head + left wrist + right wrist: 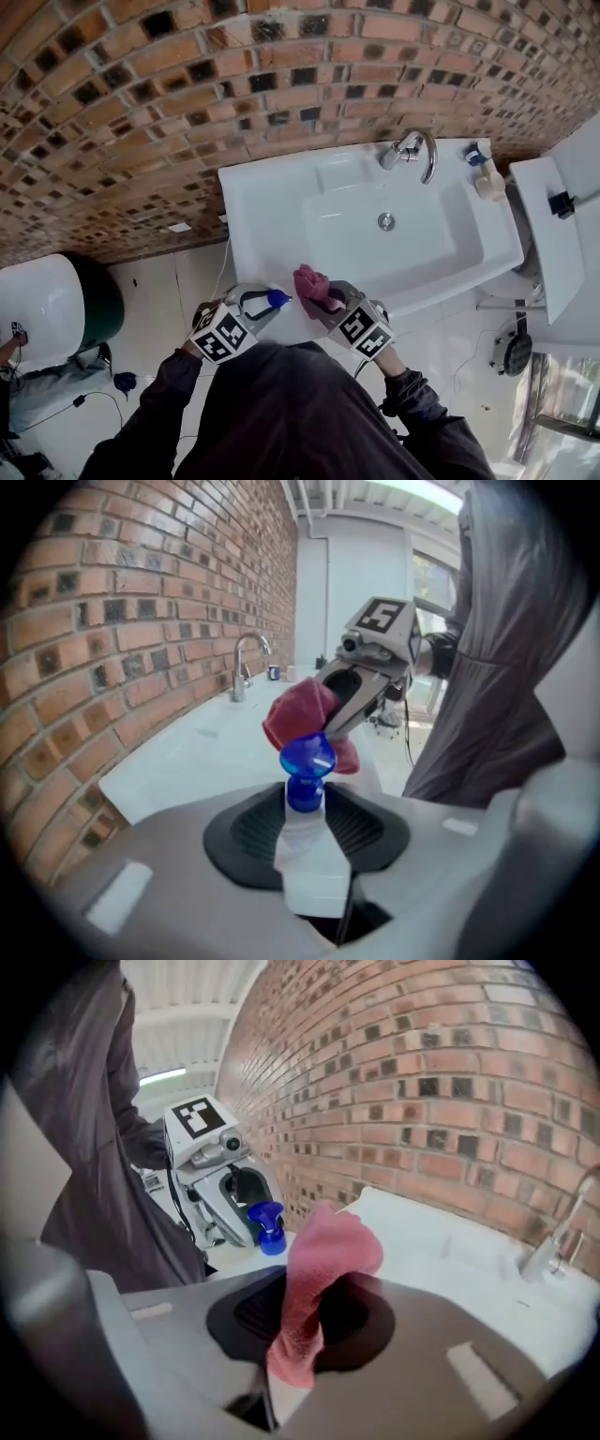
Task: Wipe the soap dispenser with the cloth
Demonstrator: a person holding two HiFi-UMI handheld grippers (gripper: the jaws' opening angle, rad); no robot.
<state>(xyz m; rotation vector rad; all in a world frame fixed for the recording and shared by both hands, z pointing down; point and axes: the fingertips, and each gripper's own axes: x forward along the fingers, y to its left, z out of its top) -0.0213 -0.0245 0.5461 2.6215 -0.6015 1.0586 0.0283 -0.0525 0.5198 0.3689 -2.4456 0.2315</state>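
My left gripper (261, 306) is shut on a small clear soap dispenser (305, 841) with a blue pump top (307, 759), held in front of the sink's near edge. The top also shows in the head view (277, 299) and the right gripper view (267, 1226). My right gripper (328, 300) is shut on a pink cloth (312, 287), which bunches up above the jaws (323, 1274). From the left gripper view the cloth (300, 714) hangs just behind the pump top, with the right gripper (361, 682) behind it. Whether cloth and top touch I cannot tell.
A white sink (272, 202) stands against the brick wall, with a chrome faucet (412, 150) at its back. A beige pump bottle (488, 178) stands at the sink's back right corner. A white toilet (42, 300) is at the left, and cables lie on the tiled floor.
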